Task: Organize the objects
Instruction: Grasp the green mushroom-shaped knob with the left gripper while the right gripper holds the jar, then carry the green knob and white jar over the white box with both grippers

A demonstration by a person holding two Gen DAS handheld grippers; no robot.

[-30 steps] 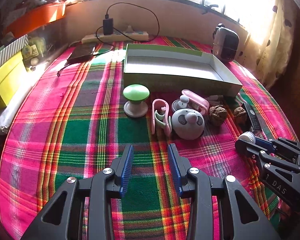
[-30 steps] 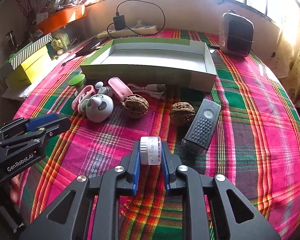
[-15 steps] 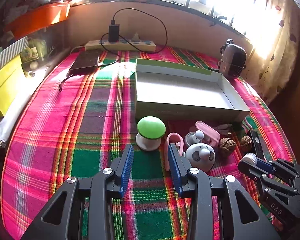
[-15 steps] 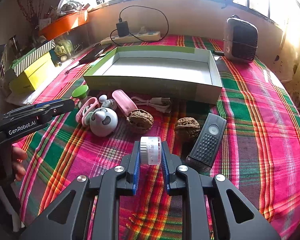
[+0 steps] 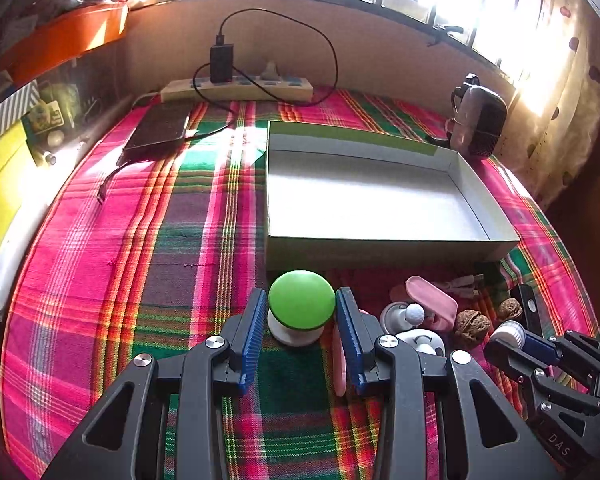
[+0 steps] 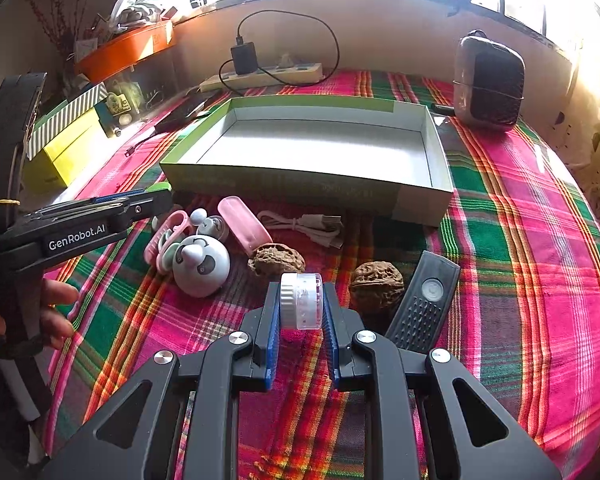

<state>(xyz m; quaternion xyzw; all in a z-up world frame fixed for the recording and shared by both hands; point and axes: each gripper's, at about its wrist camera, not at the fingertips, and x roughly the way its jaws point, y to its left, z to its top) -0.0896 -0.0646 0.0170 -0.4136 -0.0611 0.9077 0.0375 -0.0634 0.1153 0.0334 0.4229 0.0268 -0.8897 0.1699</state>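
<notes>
We have the left gripper [image 5: 302, 312] set around the mushroom [image 5: 301, 311], a blue pad on each side of its green cap. The fingers look narrow enough to meet the cap's edges, but we cannot tell whether they are pressing on it or only framing it. We judge this placement as the start of a pick: the mushroom stands upright on the cloth [image 5: 148, 248], just in front of the box's [image 5: 380, 248] near wall, so a short lift forward would carry it in.

Our right gripper [image 6: 301, 304] is closed on the jar [image 6: 301, 300], held on its side between the pads, above the cloth and short of the box [image 6: 300, 186]. We read that as one item in hand, waiting its turn.

The mushroom has a smooth, glossy, domed green cap over a short white base, wider on top than below, so the cap is the natural place to grip. The jar is small and round, with a ribbed white lid and a clear body.

The box looks empty, so we judge the sorting barely begun. A panda toy [image 6: 201, 266], two walnuts [image 6: 277, 260] and a remote [image 6: 422, 304] lie beside it.
</notes>
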